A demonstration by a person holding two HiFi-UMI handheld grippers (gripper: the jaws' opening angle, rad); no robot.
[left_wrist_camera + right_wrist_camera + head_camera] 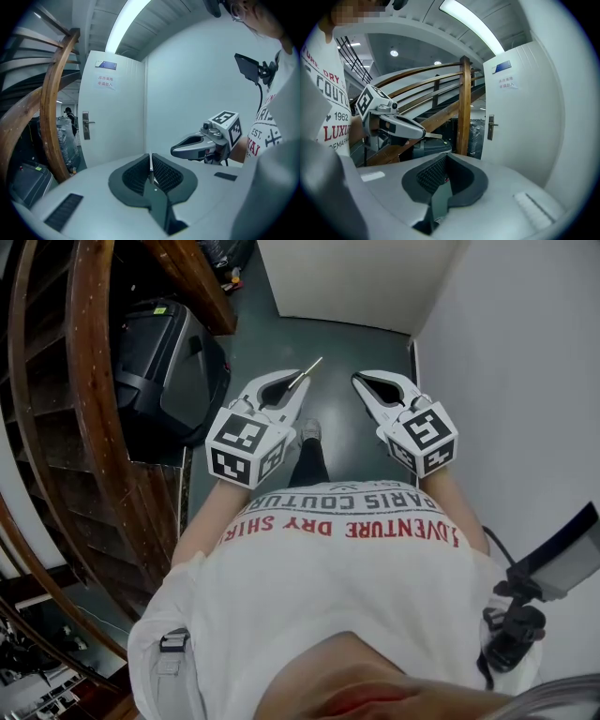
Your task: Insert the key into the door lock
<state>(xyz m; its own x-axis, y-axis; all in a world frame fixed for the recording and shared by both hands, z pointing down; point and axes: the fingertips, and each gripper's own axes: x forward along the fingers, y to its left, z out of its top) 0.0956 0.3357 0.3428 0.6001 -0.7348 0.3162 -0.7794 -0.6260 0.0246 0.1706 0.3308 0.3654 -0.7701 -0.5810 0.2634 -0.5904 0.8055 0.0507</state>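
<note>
The left tongs (302, 382) pinch the key (310, 366), whose blade pokes out toward one o'clock in the head view. The right tongs (358, 380) are closed on nothing. The door (117, 117) is well apart, its lock plate (86, 125) at ten o'clock from the left jaws. Held by one end, the key could twist or slip if it meets the keyhole crooked. The shirt (347, 521) shows "DRY" and "1962". The red writing on the door sign (106, 81) is too small to read.
</note>
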